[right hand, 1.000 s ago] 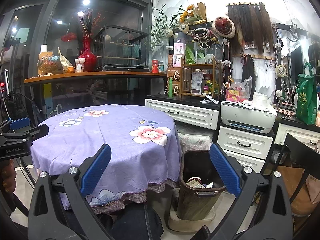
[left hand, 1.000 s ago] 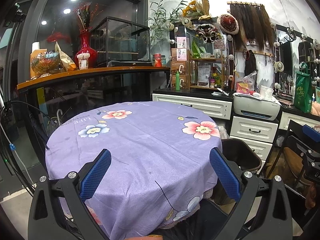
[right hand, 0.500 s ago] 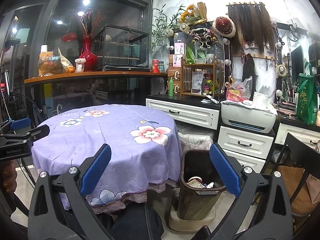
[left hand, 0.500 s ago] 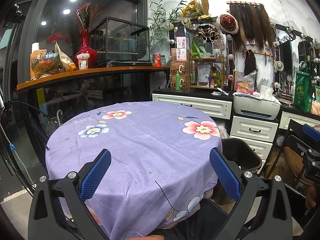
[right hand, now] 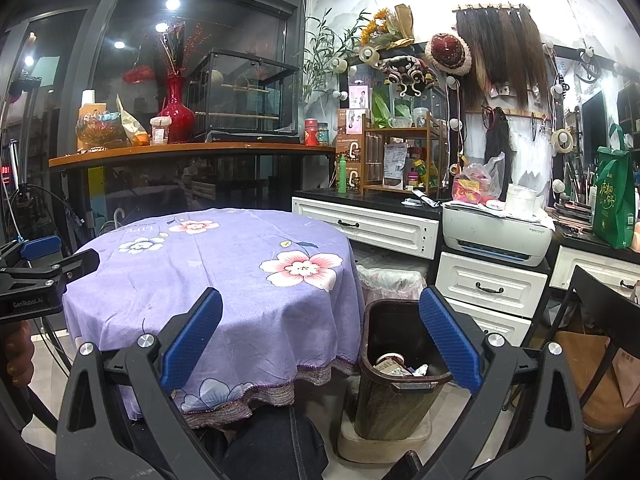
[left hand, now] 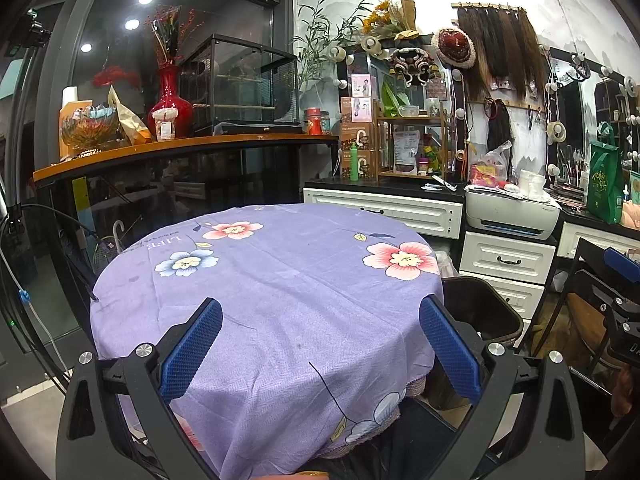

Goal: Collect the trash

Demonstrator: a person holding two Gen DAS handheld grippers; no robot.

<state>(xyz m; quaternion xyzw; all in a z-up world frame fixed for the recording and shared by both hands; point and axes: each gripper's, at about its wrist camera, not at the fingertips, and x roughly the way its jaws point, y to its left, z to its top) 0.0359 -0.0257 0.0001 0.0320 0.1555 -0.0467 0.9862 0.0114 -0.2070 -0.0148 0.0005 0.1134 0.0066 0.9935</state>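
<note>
Left gripper (left hand: 320, 344): jaws wide apart, nothing between the blue pads (left hand: 191, 350), held above the near edge of the round table (left hand: 280, 280). Right gripper (right hand: 320, 344): also spread wide and empty, hanging off the table's right side, above the gap between table edge and bin (right hand: 394, 376). Seen from the right wrist, left gripper at far left edge of frame, beside the table rim, with part of a hand (right hand: 18, 354) below it. Table covered by a purple cloth (left hand: 304, 320) with pink and blue flower prints; only cloth visible on top. Bin: dark brown, open-topped, standing on the floor just right of the table, on a pale base (right hand: 384, 440). Trash (right hand: 396, 366) lying at the bottom of the bin: a round lid or cup and crumpled wrappers, not identifiable further. Behind the bin, a second container with a pale liner (right hand: 390, 278), against white drawers (right hand: 490, 284). Printer (right hand: 496, 234) on top of the drawers, green bag (right hand: 614, 200) further right. Wooden shelf (right hand: 192, 150) behind the table carrying a red vase (right hand: 176, 108) and a glass case (right hand: 244, 98). Dark chair (right hand: 600, 320) at right edge. Denim-clad knee (right hand: 272, 448) at bottom centre of right view.
</note>
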